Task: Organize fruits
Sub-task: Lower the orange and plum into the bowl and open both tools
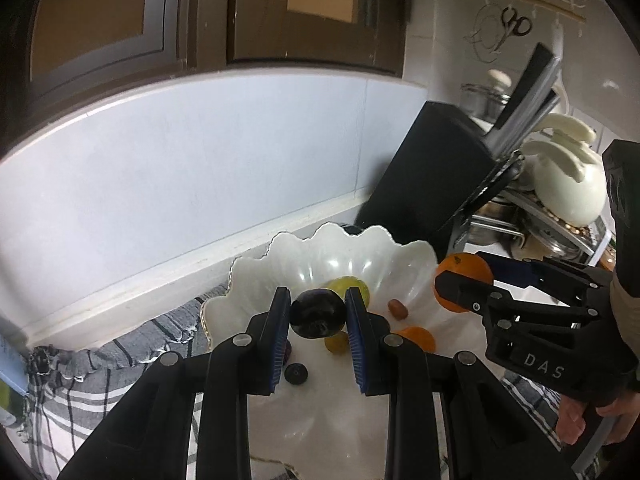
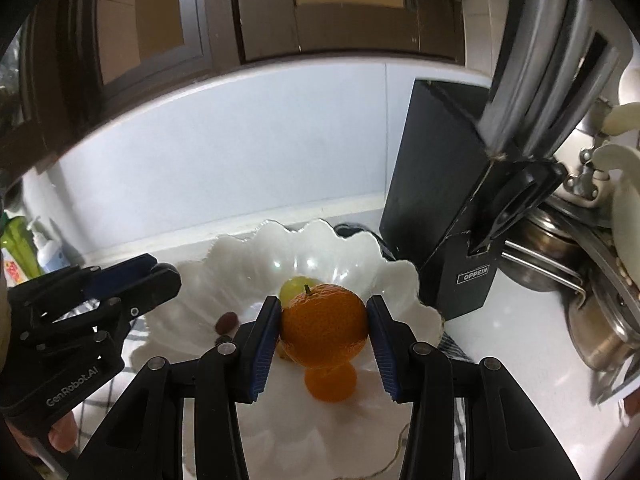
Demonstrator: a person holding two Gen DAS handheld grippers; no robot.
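My left gripper (image 1: 318, 316) is shut on a dark plum (image 1: 317, 317), held over the white scalloped bowl (image 1: 256, 276). My right gripper (image 2: 324, 326) is shut on an orange (image 2: 324, 326) above the same bowl (image 2: 384, 268); the left wrist view shows it at the right with the orange (image 1: 464, 270). In the bowl lie a green fruit (image 1: 352, 286), a small red fruit (image 1: 398, 308), another orange (image 1: 418, 338), a small yellow fruit (image 1: 336, 342) and a dark berry (image 1: 296, 373). The right wrist view shows the left gripper (image 2: 156, 276) at the left.
A black knife block (image 2: 440, 208) stands right behind the bowl. Steel pots and a white kettle (image 1: 568, 188) crowd the right side. A striped cloth (image 1: 120, 360) lies under the bowl. The white wall (image 1: 200, 168) and brown cabinets rise behind. Bottles (image 2: 24, 248) stand far left.
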